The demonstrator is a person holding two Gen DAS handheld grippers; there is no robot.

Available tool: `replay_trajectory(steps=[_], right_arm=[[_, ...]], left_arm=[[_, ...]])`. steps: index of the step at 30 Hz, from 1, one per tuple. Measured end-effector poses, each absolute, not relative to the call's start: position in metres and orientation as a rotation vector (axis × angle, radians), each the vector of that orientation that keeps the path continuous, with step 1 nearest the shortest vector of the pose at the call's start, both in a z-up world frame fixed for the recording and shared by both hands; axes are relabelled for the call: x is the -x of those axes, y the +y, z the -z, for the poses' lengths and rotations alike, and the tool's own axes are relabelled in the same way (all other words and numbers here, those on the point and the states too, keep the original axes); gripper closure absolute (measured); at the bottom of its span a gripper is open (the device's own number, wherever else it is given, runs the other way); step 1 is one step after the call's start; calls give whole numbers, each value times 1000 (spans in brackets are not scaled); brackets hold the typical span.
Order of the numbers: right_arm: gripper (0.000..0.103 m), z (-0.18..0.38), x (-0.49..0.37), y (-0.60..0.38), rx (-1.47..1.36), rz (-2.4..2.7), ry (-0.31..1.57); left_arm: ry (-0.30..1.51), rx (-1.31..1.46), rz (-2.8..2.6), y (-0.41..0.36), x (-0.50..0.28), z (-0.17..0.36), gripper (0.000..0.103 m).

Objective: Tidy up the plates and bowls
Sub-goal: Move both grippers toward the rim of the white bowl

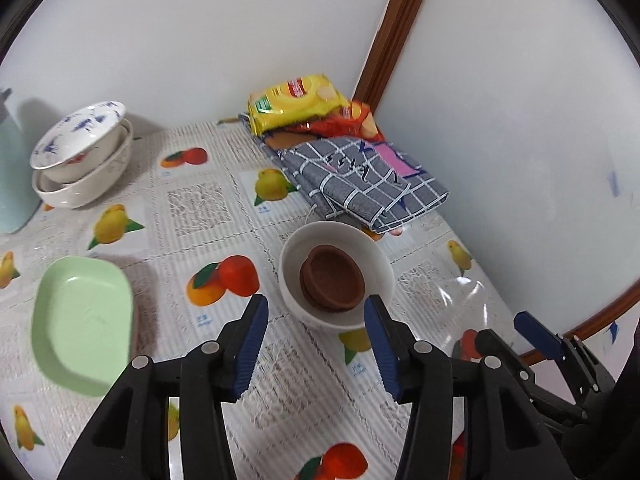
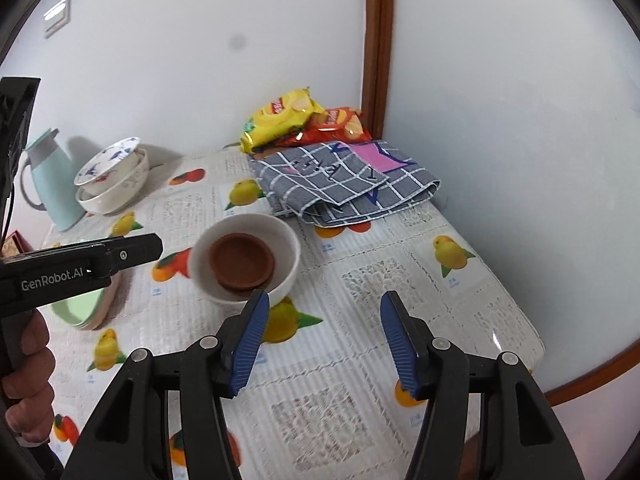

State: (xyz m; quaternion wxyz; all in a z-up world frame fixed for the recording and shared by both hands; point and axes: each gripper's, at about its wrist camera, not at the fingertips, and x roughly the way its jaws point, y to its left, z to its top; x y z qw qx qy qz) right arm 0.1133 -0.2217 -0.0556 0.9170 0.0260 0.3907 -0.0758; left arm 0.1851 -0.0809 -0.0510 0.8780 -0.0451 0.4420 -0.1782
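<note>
Both grippers hover over the fruit-print tablecloth [image 2: 400, 264] with jaws spread and nothing between them: the left gripper [image 1: 316, 344] has the white bowl [image 1: 374, 264], brown saucers [image 1: 334, 276] nested inside, at its twelve o'clock, while the right gripper [image 2: 324, 340] sees that bowl at eleven. The green plate [image 1: 80, 320] lies at the left gripper's nine o'clock, and the stacked patterned bowls [image 1: 80, 152] sit well apart at ten, beside a pale jug [image 2: 52, 184]

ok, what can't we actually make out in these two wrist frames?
- Pale blue thermos jug: left wrist view, cut off by the lens edge; whole only in the right wrist view.
- Stacked green rectangular plates: right wrist view, mostly hidden behind the left gripper's black body; count unclear.
- Brown saucers in the white round bowl: stacked, number uncertain in either view.
- Red snack bag: largely covered by the yellow snack bag.
</note>
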Motion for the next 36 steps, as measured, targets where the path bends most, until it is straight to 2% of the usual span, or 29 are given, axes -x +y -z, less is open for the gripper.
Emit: replay_trajectory(steps=[7, 18, 21, 23, 36], right_arm=[[45, 35, -79, -200, -78, 128, 758], [45, 19, -52, -182, -63, 126, 751], [45, 17, -52, -181, -59, 125, 750], [45, 18, -53, -181, -60, 126, 754], [45, 32, -89, -198, -72, 145, 772]], left_arm=[[839, 49, 356, -68, -144, 28, 55], [826, 60, 361, -54, -120, 10, 55], [826, 49, 356, -54, -119, 9, 53], [837, 48, 353, -54, -122, 10, 46], [895, -6, 358, -55, -154, 27, 46]])
